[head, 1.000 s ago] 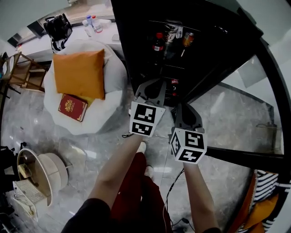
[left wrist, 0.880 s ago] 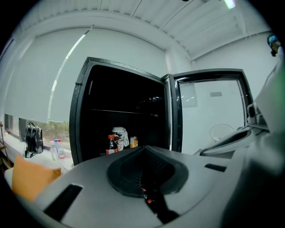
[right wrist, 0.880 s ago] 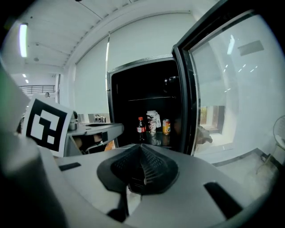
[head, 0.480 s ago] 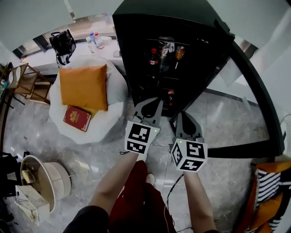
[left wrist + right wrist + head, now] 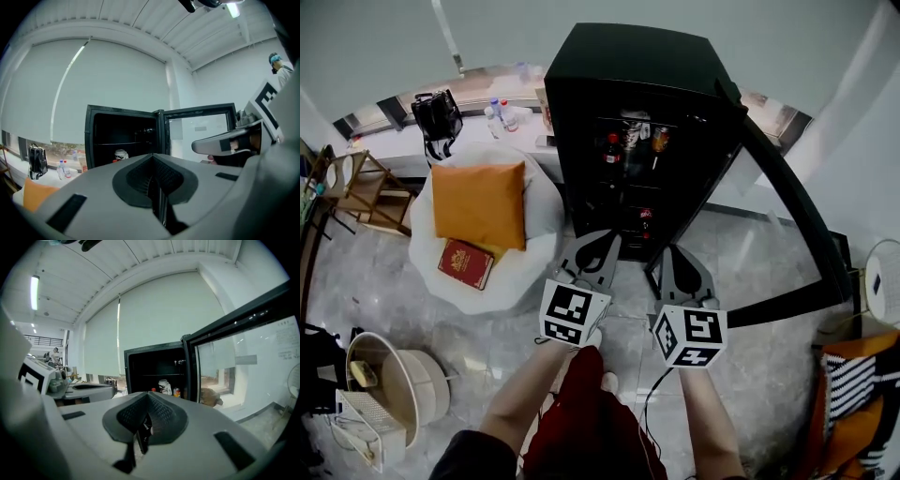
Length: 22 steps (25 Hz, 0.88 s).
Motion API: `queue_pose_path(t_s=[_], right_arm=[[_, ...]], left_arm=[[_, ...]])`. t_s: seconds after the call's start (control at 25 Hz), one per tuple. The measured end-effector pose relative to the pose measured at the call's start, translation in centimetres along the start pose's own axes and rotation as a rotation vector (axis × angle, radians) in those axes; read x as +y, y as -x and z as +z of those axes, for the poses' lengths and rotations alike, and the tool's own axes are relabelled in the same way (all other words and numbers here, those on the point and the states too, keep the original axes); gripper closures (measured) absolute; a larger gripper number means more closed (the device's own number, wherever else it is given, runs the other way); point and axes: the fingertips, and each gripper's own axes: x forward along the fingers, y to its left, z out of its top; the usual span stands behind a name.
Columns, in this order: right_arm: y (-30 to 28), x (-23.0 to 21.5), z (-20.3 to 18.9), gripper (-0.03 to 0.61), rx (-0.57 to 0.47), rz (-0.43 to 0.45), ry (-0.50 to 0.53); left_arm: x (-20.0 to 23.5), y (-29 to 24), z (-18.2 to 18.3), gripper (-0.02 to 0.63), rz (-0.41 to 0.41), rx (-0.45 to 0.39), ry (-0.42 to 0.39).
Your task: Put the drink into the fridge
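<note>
Left tongs (image 5: pixel 606 236) and right tongs (image 5: pixel 676 250) have risen, shut.

My views: bright, even daylight + ceiling strip lamp (image 5: pixel 34 292); fridge (image 5: pixel 637 66) inside v. dark; strong fisheye bend, black corners.

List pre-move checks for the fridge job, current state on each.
1. Fridge door open: ok, swung wide.
2. Left claw carrying a drink: not ok, shut with nothing between its jaws.
3. Right claw carrying a drink: not ok, shut and empty.
4. Way to the opening free: ok, nothing stands between the claws and it.
5. Room inside: cannot tell; a red-capped bottle and a can stand in the upper part.
6. Drink to fetch: cannot tell; water bottles stand on the ledge left of the fridge.
</note>
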Motion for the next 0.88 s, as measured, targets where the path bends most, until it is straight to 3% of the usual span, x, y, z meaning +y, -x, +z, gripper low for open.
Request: queue_pose_path(t_s=[0.6,0.88], right_arm=[[5.7,1.1,5.2,0.562,-0.058,-0.010,0.008],[8.6,1.7,7.2,0.563,-0.101,-0.007,-0.002]], left_arm=[[-0.7,5.3,5.8,0.604,0.019,-0.043,0.019],[-2.7,7.5,7.9,0.604,0.014,-0.046,-0.013]])
